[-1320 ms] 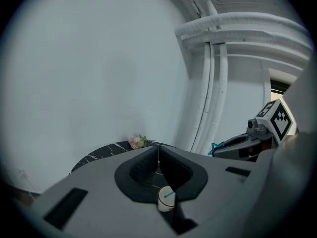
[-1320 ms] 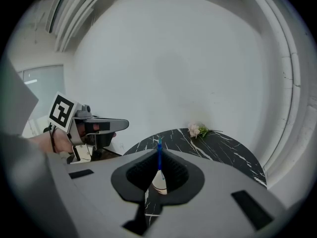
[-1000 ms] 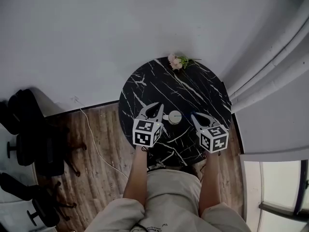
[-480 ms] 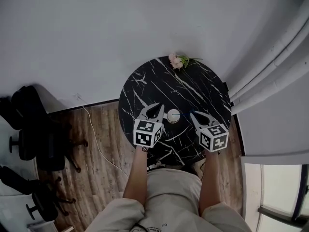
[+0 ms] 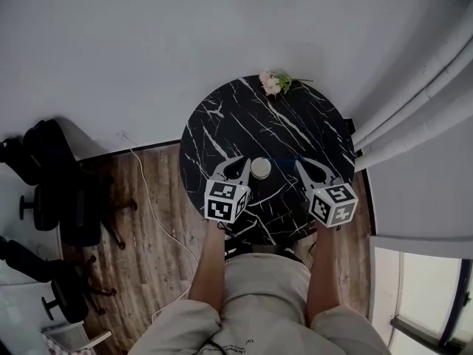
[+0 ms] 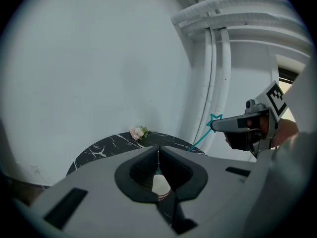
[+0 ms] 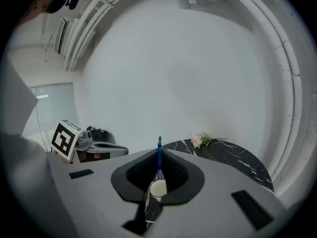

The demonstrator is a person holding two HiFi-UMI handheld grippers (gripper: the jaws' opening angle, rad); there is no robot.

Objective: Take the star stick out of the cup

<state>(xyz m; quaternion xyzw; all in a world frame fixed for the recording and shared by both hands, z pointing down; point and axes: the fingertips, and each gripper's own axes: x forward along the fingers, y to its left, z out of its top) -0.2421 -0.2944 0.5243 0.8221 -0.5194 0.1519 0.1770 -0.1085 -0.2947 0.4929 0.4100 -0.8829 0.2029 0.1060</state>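
Left gripper (image 5: 239, 163) jaws together, empty; right gripper (image 5: 299, 164) jaws clamped on star stick (image 6: 200, 140).

**Surfaces and finishes**

Desk (image 5: 222, 132): black marble-look top with white veins, smooth, slight sheen. Floor (image 5: 148, 228): brown wood planks, matt. Wall (image 5: 148, 50): plain matt paint. Left gripper (image 5: 240, 163) and right gripper (image 5: 299, 166): matt grey plastic shells, jaws lined in black ribbed rubbery material. Star stick (image 6: 200, 140): thin, teal, plastic-looking. Cup (image 5: 260, 168): pale, smooth.

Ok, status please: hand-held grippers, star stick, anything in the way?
Right hand-held gripper shut on star stick, lower end at cup. Left hand-held gripper shut, empty, beside cup. Flowers at far edge, clear of path.
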